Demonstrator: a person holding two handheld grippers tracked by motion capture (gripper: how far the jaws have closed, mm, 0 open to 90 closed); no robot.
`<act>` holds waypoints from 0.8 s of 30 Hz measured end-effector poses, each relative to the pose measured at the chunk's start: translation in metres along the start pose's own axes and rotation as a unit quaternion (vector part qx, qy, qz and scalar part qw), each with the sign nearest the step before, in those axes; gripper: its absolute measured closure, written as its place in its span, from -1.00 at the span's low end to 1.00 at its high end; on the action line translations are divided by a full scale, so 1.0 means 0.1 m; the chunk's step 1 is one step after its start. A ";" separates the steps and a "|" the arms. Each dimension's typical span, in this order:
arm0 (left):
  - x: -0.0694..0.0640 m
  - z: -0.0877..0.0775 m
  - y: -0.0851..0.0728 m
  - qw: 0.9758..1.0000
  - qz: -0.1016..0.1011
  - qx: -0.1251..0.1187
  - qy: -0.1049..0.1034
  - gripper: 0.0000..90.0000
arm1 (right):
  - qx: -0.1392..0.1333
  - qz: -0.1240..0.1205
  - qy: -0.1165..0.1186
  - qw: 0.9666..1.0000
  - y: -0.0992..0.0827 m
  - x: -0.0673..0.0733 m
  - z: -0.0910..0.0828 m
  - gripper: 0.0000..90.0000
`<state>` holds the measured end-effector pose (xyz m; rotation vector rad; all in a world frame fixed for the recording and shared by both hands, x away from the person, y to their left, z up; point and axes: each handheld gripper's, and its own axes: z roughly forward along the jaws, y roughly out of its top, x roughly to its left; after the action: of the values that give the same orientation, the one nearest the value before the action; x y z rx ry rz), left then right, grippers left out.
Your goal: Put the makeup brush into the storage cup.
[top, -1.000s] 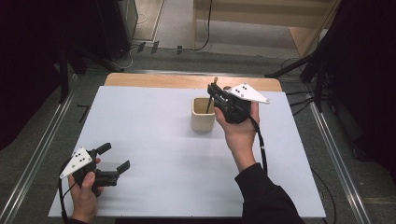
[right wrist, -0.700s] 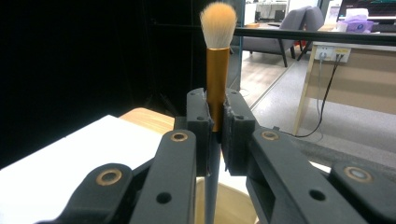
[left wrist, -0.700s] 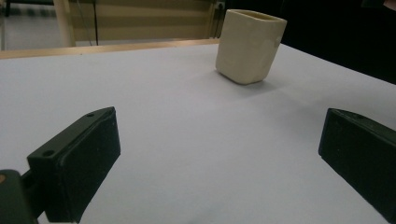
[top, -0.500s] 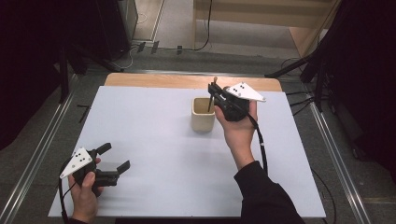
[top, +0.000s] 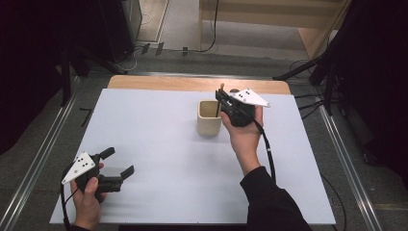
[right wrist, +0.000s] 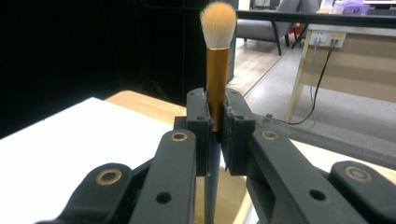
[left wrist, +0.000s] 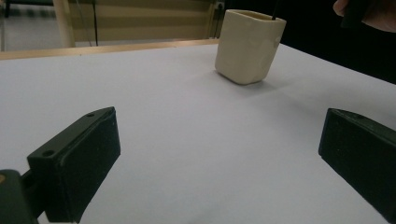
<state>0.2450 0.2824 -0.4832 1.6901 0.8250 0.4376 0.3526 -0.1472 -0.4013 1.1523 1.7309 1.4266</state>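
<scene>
High view: the right gripper (top: pixel 222 100) is clamping a makeup brush (top: pixel 220 99) upright, handle tip poking into the cream cup (top: pixel 209 118) just left of it. The left gripper (top: pixel 117 162) is idling, jaws wide, well apart at the near left.

Left gripper view: the cup (left wrist: pixel 248 45) is sitting far right across the bare table (left wrist: pixel 163 102).

Right gripper view: the brush (right wrist: pixel 216 60) is standing bristles-up, its long axis vertical.
</scene>
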 end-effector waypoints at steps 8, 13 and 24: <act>0.00 0.00 0.00 1.000 0.001 0.001 0.000 -1.00 | 0.015 0.003 -0.002 1.000 -0.12 -0.01 0.07 0.88; 0.00 0.00 0.00 1.000 0.000 0.001 -0.001 -1.00 | 0.028 0.005 -0.004 1.000 -0.23 0.00 0.12 0.88; 0.00 0.00 0.00 1.000 0.000 0.001 -0.001 -1.00 | 0.051 0.013 -0.010 0.999 -0.40 -0.02 0.20 0.88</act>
<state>0.2450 0.2820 -0.4833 1.6929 0.8234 0.4349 0.3613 -0.1415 -0.4453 1.2439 1.7992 1.3504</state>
